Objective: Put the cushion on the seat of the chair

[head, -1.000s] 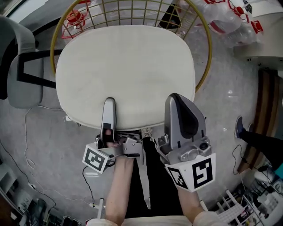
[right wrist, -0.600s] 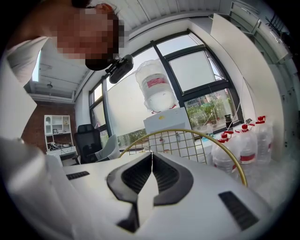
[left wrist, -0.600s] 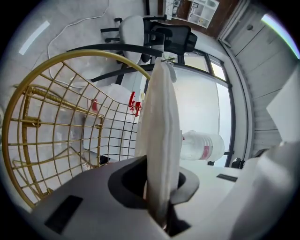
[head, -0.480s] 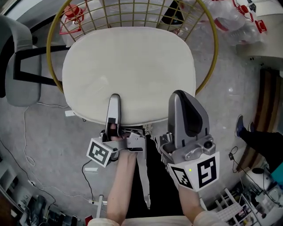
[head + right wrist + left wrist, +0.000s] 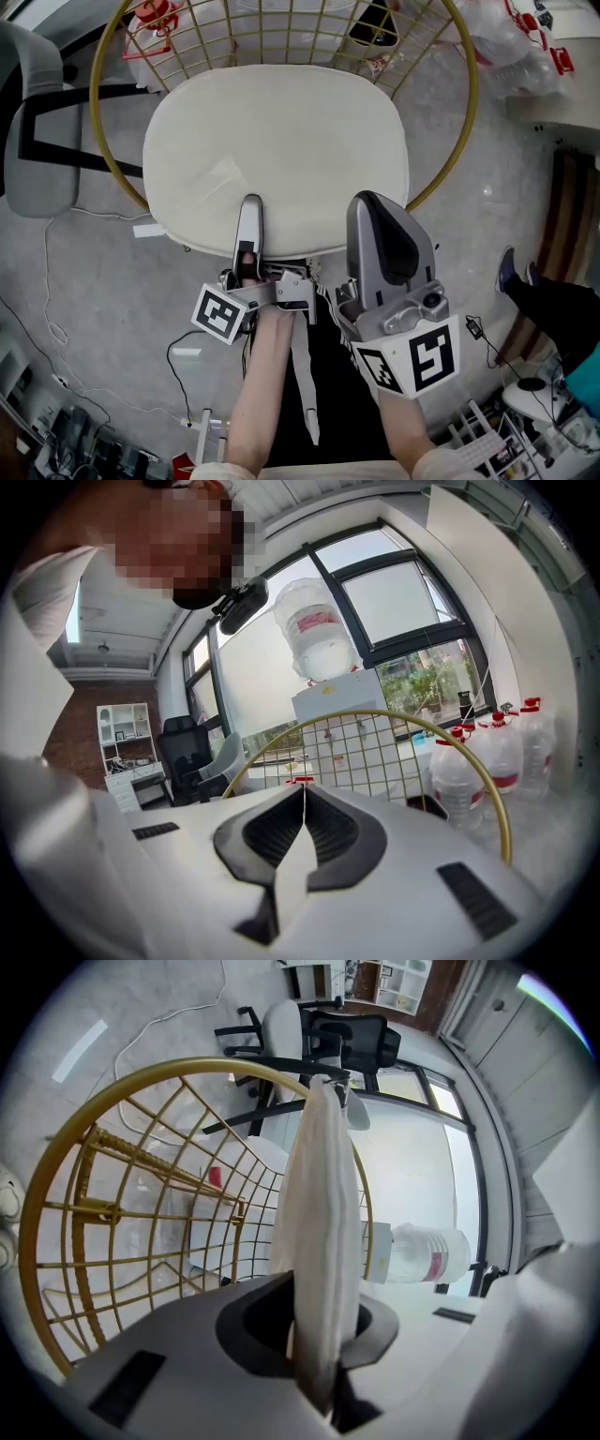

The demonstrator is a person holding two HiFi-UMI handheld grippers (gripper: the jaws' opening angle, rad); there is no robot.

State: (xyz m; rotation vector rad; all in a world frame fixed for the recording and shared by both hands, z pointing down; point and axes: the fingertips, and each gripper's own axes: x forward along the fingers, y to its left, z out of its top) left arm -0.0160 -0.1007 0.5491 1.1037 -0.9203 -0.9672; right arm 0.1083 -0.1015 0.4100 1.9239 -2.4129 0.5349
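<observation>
A cream oval cushion (image 5: 277, 150) hangs level over the round gold wire chair (image 5: 450, 150), covering its seat from my head view. My left gripper (image 5: 249, 211) is shut on the cushion's near edge. In the left gripper view the cushion (image 5: 323, 1222) runs edge-on out of the jaws (image 5: 314, 1335), with the chair's wire back (image 5: 122, 1176) behind it. My right gripper (image 5: 375, 206) sits at the near right edge. In the right gripper view its jaws (image 5: 302, 827) are pressed together on a thin white strip of cushion fabric (image 5: 292, 874), facing the chair's wire back (image 5: 375, 738).
A grey office chair (image 5: 37, 122) stands left of the gold chair. Water bottles (image 5: 525, 47) lie at the far right, and a water dispenser (image 5: 319, 649) stands behind the chair. Cables (image 5: 56, 309) trail over the floor at left. A person's shoe (image 5: 511, 272) is at right.
Both grippers and the cushion have sunk toward the chair. More of the gold rim now shows around the cushion, which has shifted slightly right.
</observation>
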